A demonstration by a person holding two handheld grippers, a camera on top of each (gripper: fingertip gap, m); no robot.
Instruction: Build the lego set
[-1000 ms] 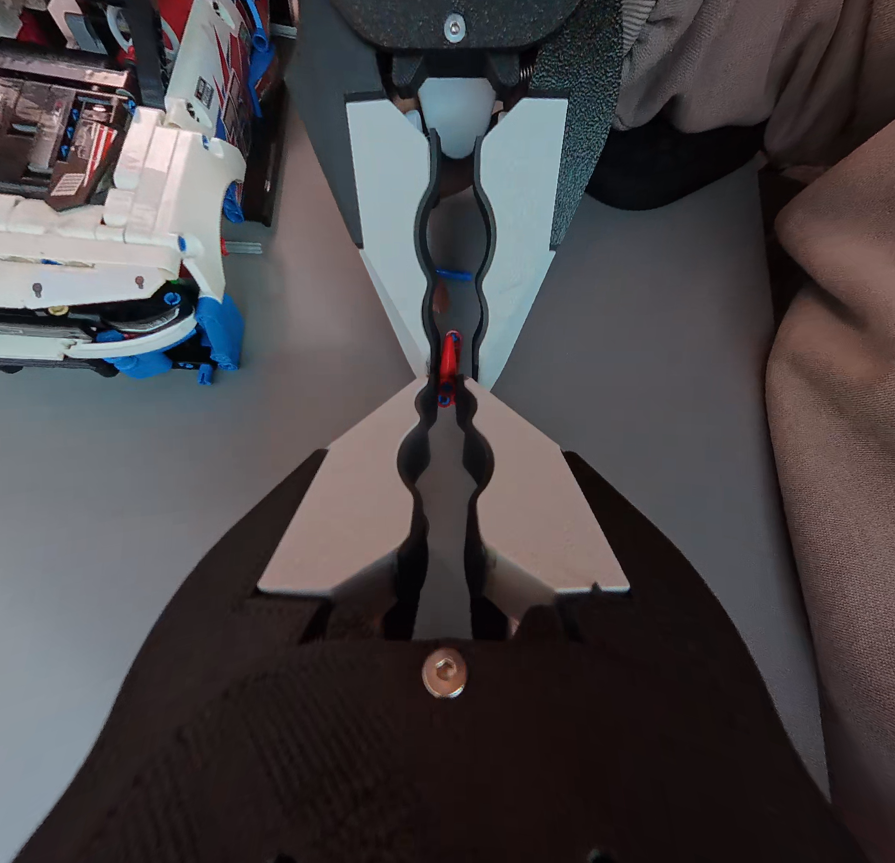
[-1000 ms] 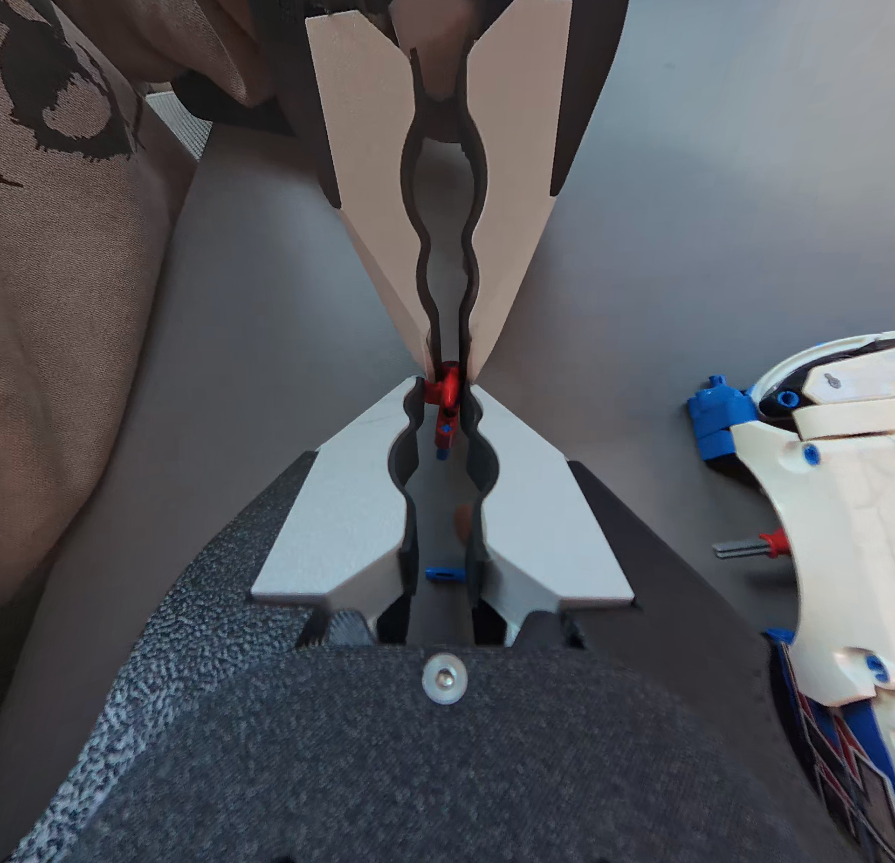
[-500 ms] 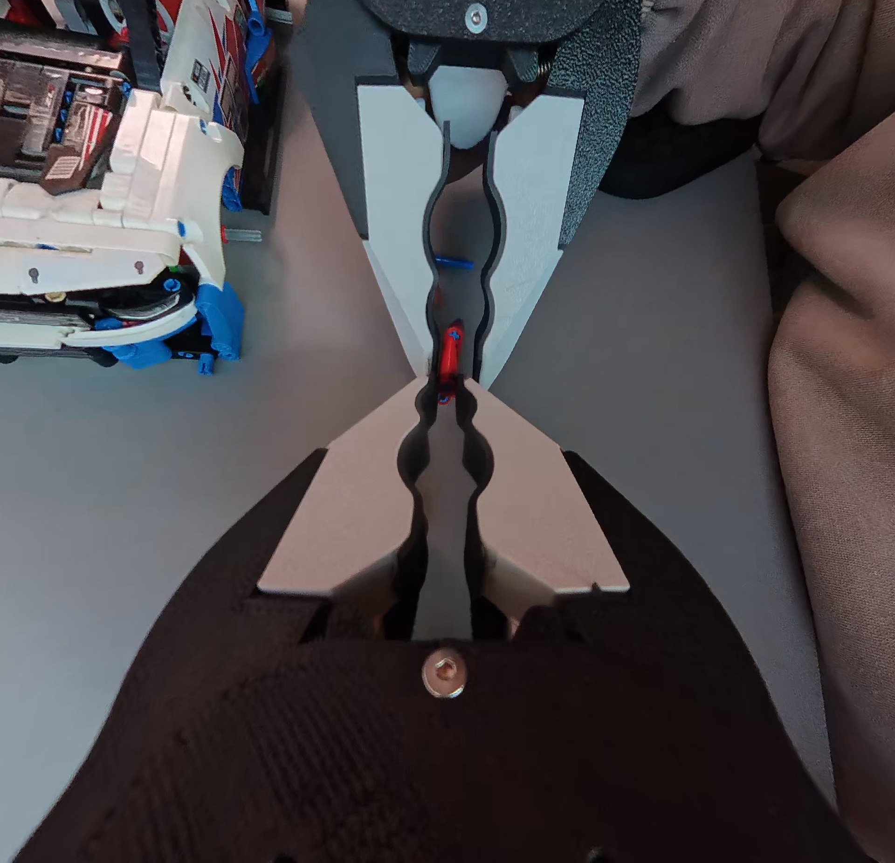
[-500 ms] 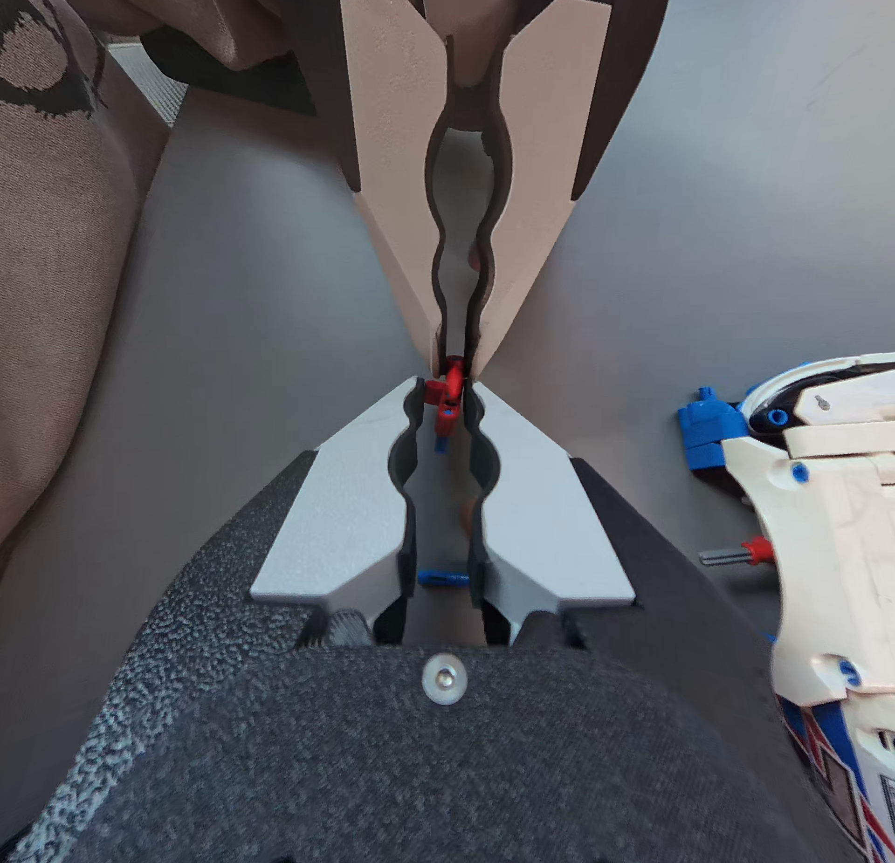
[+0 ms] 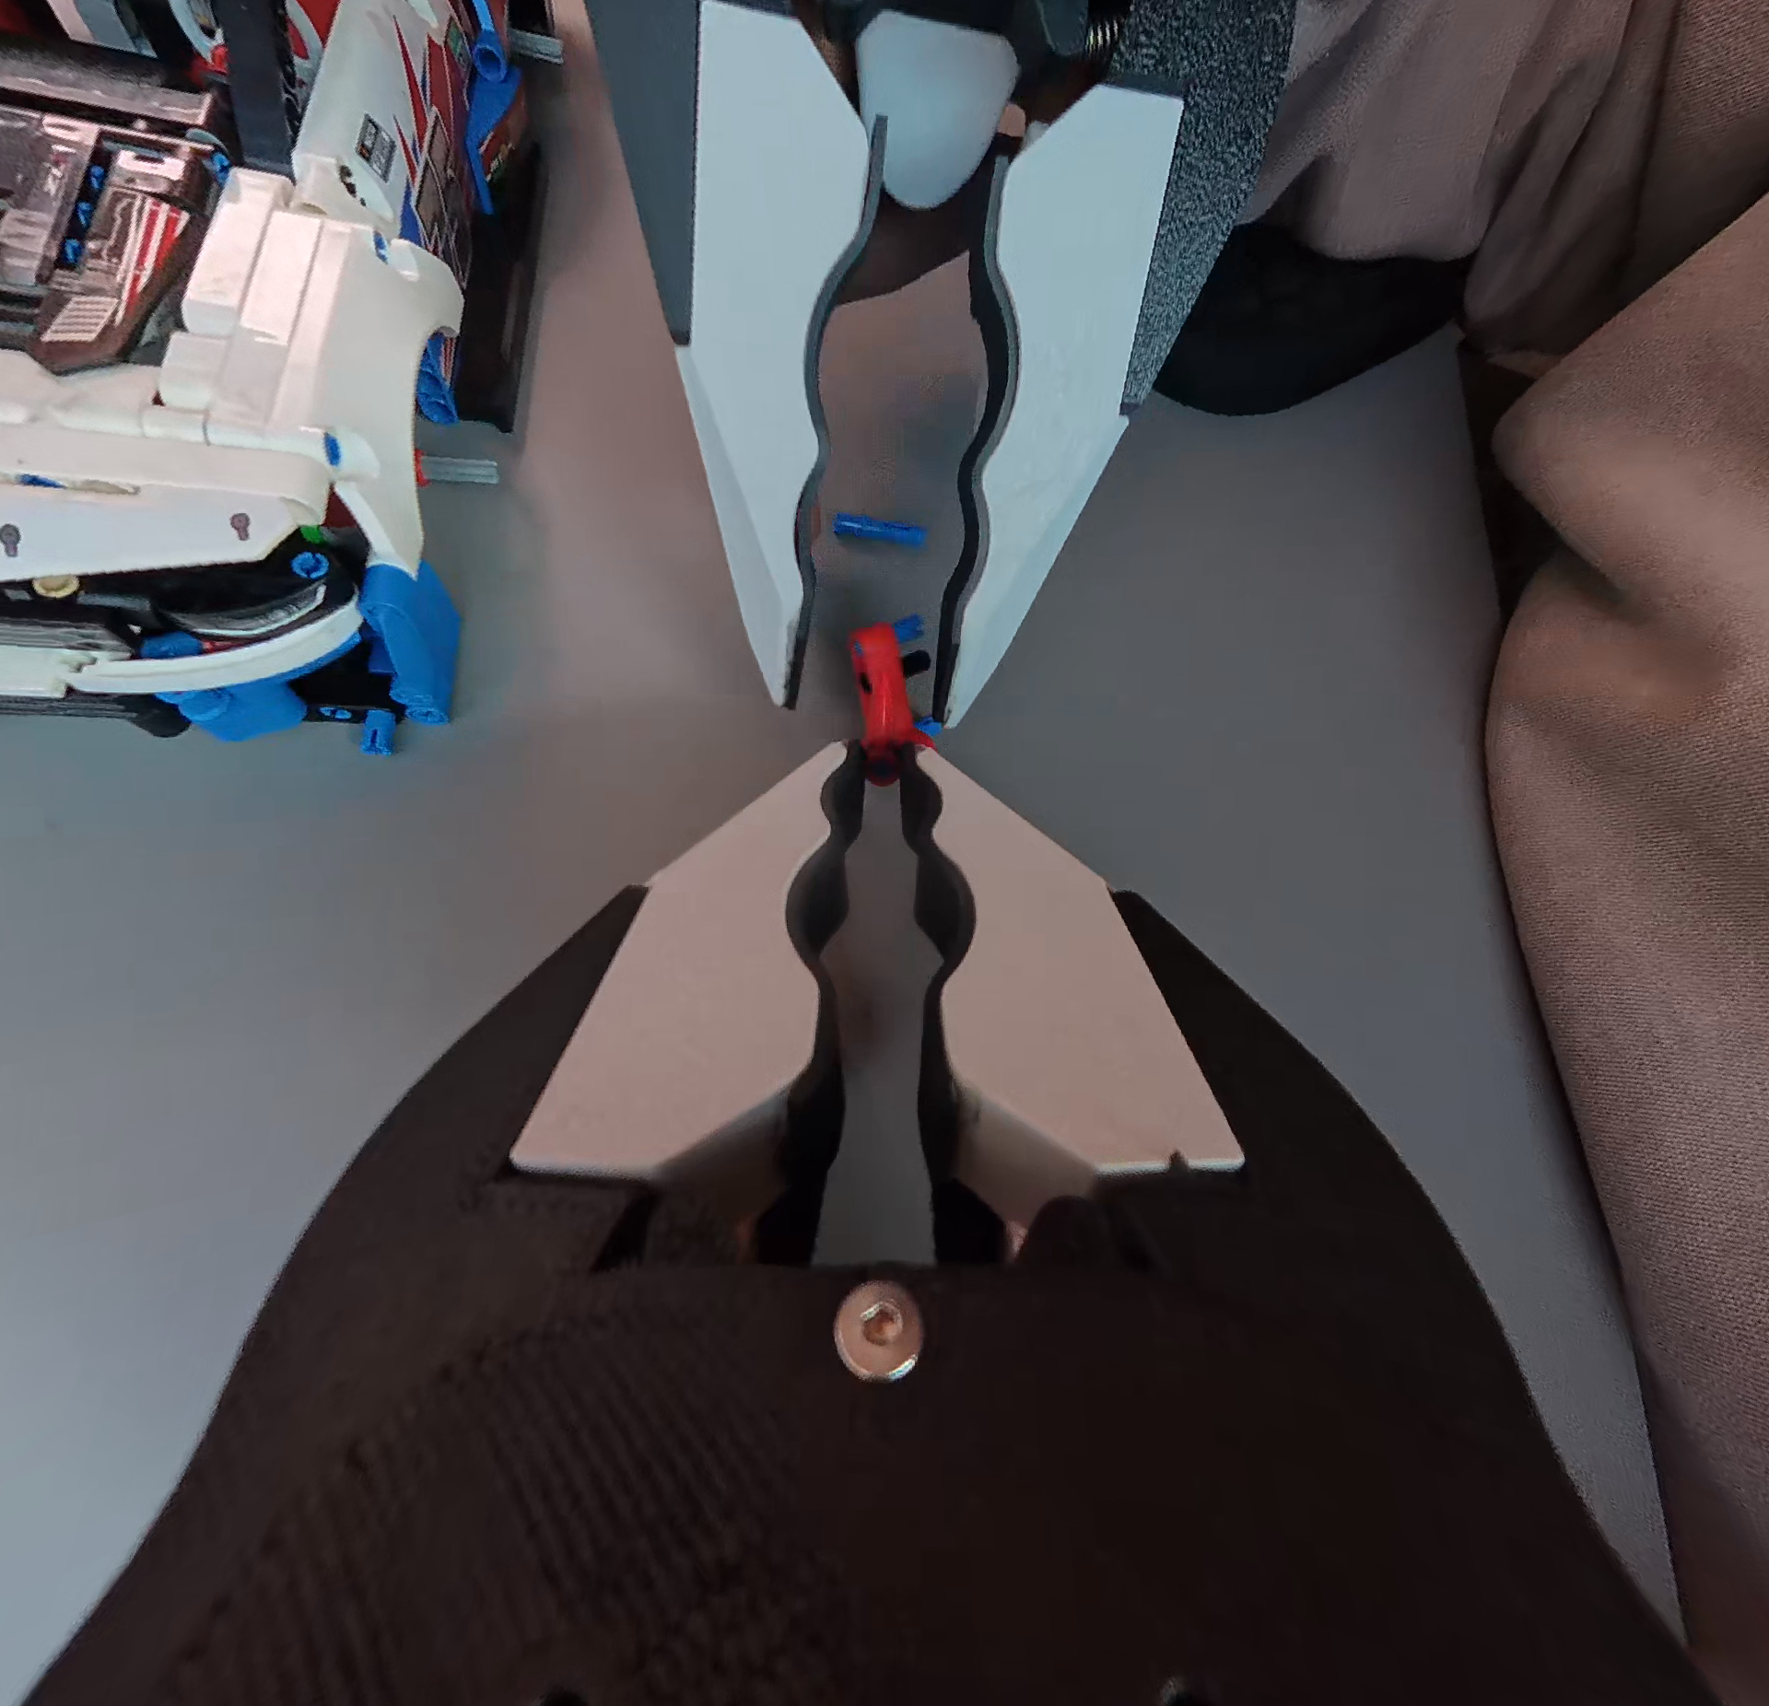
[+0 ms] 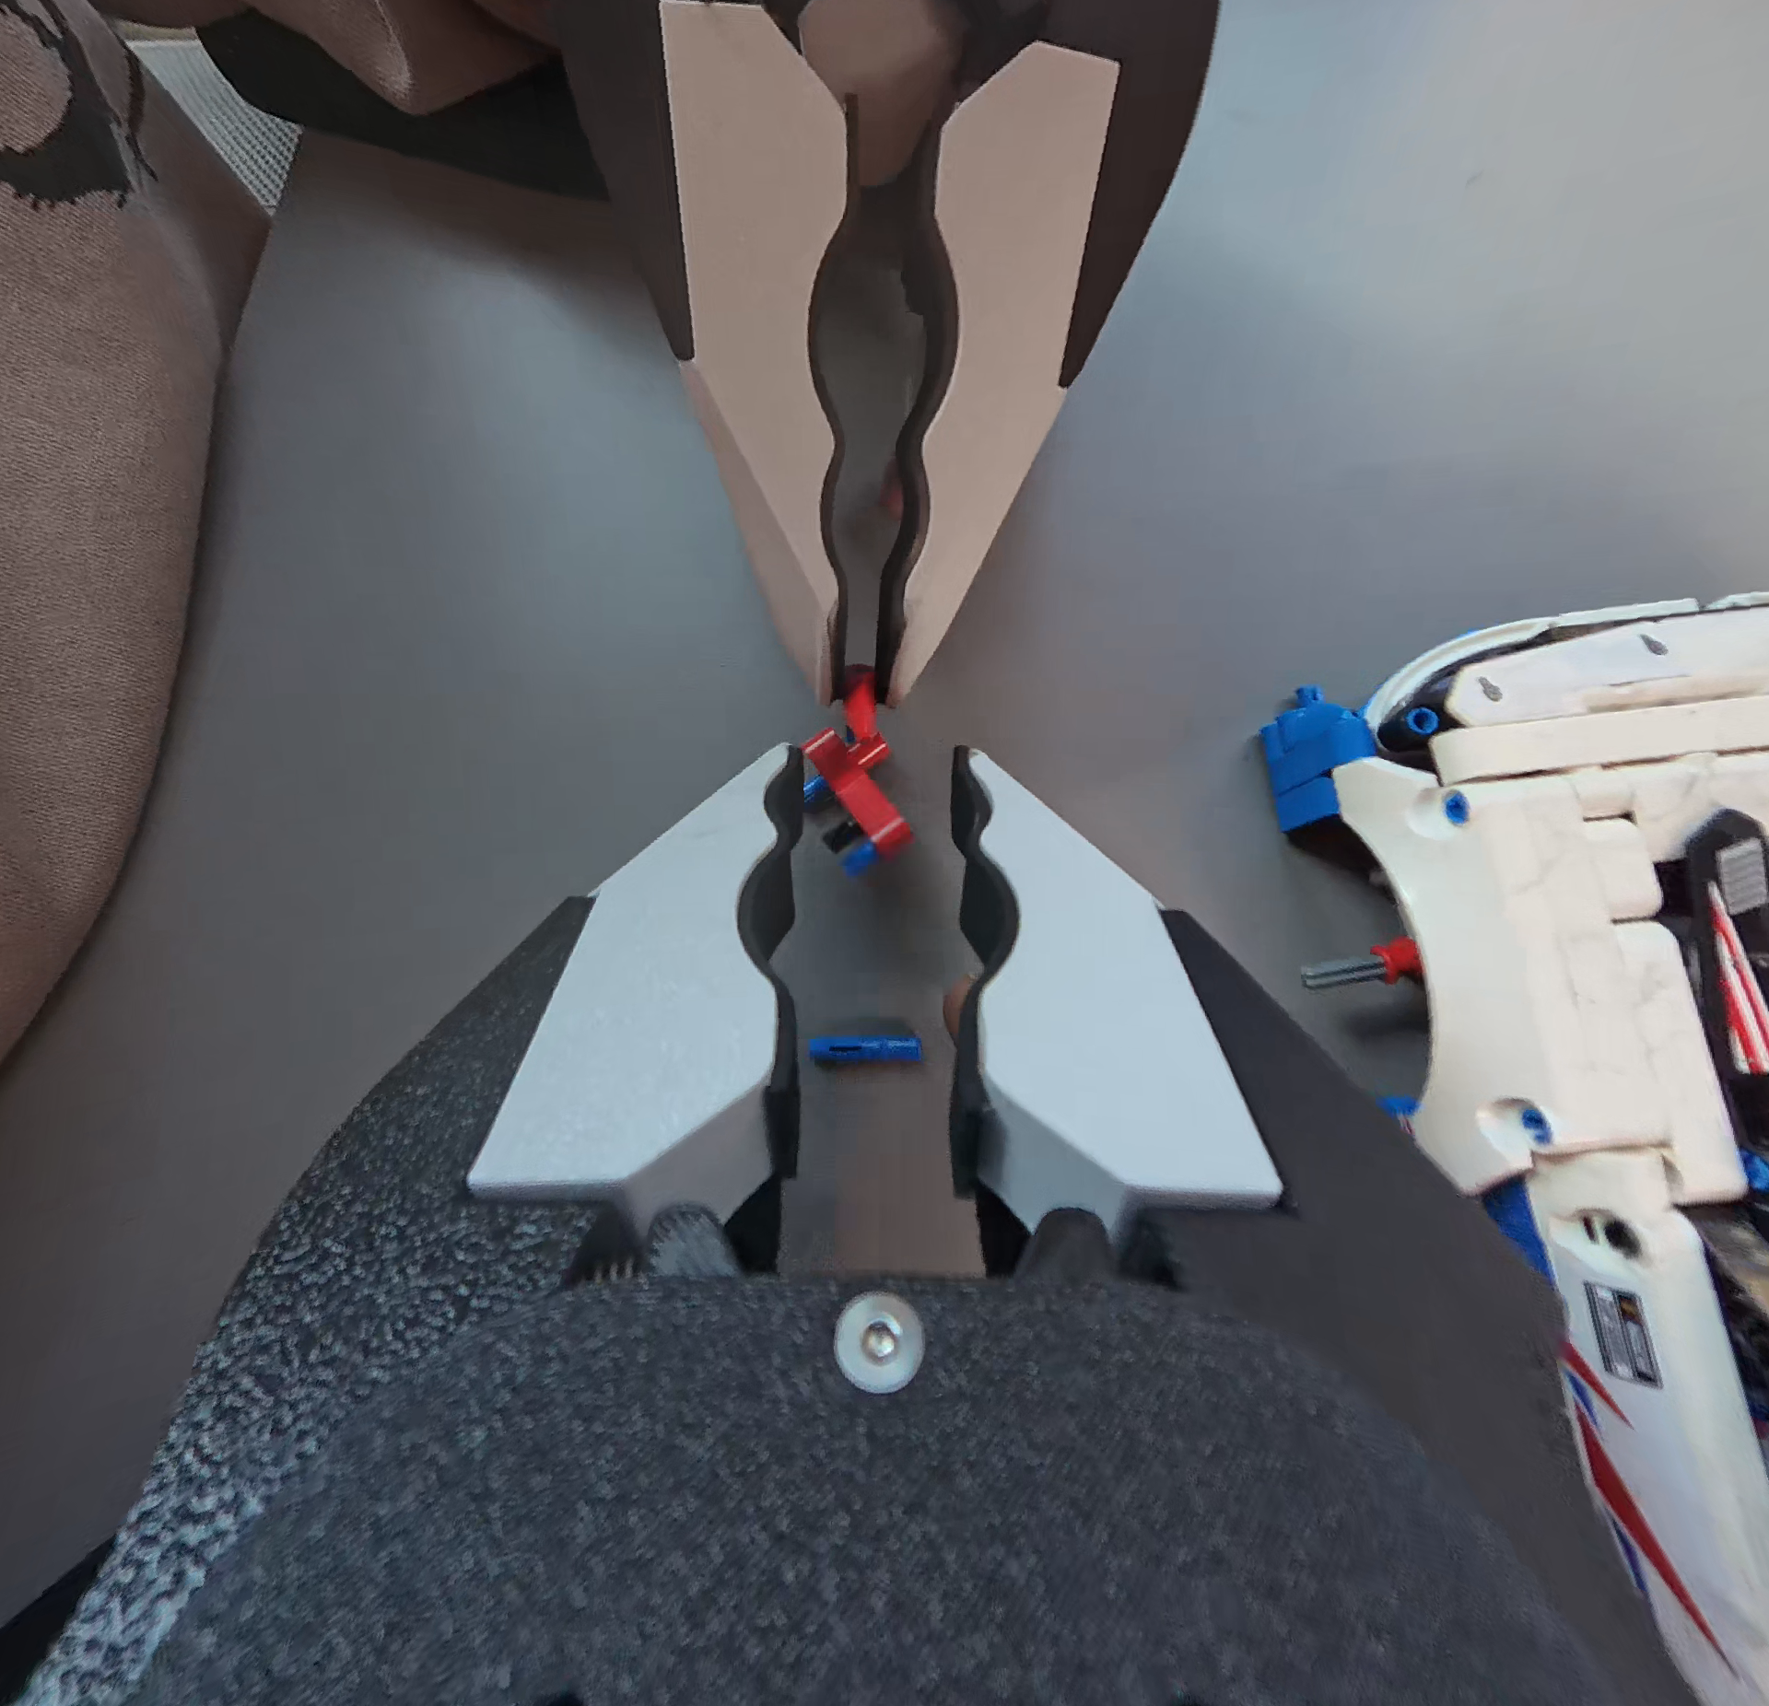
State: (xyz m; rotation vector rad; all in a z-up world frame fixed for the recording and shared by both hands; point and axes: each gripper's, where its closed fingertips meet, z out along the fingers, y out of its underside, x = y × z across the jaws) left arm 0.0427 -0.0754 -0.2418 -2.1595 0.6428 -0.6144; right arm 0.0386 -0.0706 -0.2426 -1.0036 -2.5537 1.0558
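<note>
A small red Technic connector (image 5: 881,684) with blue pins hangs between the two gripper tips above the grey table. My left gripper (image 5: 885,760) is shut on its near end; in the right wrist view the left gripper (image 6: 862,693) pinches the connector (image 6: 852,770) from above. My right gripper (image 6: 876,756) is open, its fingers on either side of the connector and apart from it; it also shows in the left wrist view (image 5: 866,708). A loose blue pin (image 5: 879,529) lies on the table under the right gripper and shows in the right wrist view (image 6: 864,1048). The white, blue and red Lego car (image 5: 239,416) stands to the side and shows in the right wrist view (image 6: 1579,894).
A person's brown clothing (image 5: 1627,799) borders the table, also at the left of the right wrist view (image 6: 86,607). A grey axle with a red bush (image 6: 1350,966) sticks out of the car towards the grippers. The grey table (image 5: 239,990) is bare between car and grippers. My two grippers' fingertips are within a few centimetres of each other.
My right gripper has opened and let go of the red connector. The left gripper still holds it. The connector now hangs tilted between the right fingers.
</note>
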